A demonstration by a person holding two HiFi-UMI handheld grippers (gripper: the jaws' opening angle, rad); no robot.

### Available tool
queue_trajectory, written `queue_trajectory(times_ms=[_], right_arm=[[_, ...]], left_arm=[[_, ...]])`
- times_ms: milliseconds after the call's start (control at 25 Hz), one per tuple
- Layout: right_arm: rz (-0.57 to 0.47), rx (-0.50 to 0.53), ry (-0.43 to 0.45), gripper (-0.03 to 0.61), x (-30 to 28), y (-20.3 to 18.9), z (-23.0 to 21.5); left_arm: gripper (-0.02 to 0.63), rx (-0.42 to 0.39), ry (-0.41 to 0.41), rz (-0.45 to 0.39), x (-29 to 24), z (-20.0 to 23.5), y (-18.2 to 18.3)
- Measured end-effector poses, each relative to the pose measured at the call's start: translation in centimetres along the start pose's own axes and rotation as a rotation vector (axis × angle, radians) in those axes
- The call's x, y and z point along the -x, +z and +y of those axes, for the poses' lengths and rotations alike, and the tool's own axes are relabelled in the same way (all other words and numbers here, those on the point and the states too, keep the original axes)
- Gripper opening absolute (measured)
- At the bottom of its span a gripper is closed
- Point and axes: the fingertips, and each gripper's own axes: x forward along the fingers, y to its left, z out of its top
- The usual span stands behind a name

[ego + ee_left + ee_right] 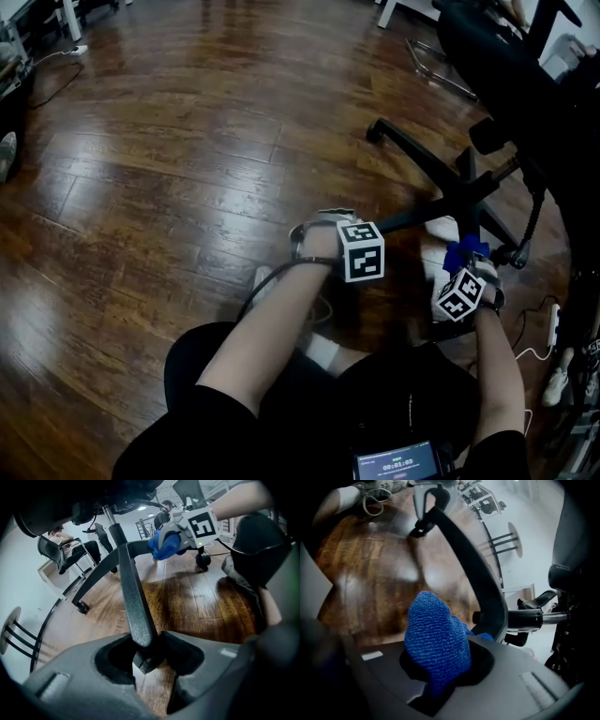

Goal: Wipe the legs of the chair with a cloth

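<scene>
A black office chair lies tipped on the wood floor, its star base [467, 190] turned towards me. My left gripper [373, 227] is shut on the end of one chair leg [133, 602]; the leg's tip sits between the jaws of the left gripper [147, 656]. My right gripper [469, 261] is shut on a blue cloth [466, 249]. In the right gripper view the cloth [436, 639] bulges out of the right gripper [440, 667], right beside a curved black leg [480, 573]. Whether the cloth touches that leg I cannot tell.
Another leg with a caster [377, 131] points left across the floor. A white cable [534, 352] and a power strip [555, 323] lie at the right. A second chair's frame [441, 70] stands at the back. My knees fill the bottom of the head view.
</scene>
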Motion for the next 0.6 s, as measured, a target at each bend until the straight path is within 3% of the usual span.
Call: queue_trajectory(times_ms=[160, 320, 440, 600], right_arm=[[-0.004, -0.059, -0.109, 0.062, -2.8, 2.7, -5.1], [-0.068, -0.139, -0.104, 0.063, -2.8, 3.7, -7.1], [-0.090, -0.183, -0.067, 0.063, -1.5, 3.2, -5.4], [-0.036, -0.113, 0.040, 0.063, 0.5, 1.0, 0.1]], left_arm=[[0.167, -0.004, -0.006, -0.012, 0.0, -0.3, -0.1], [0.167, -0.004, -0.002, -0.014, 0.1, -0.1, -0.1], [0.167, 0.001, 0.004, -0.014, 0.2, -0.4, -0.3], [0.167, 0.005, 0.018, -0.003, 0.5, -0.1, -0.7]])
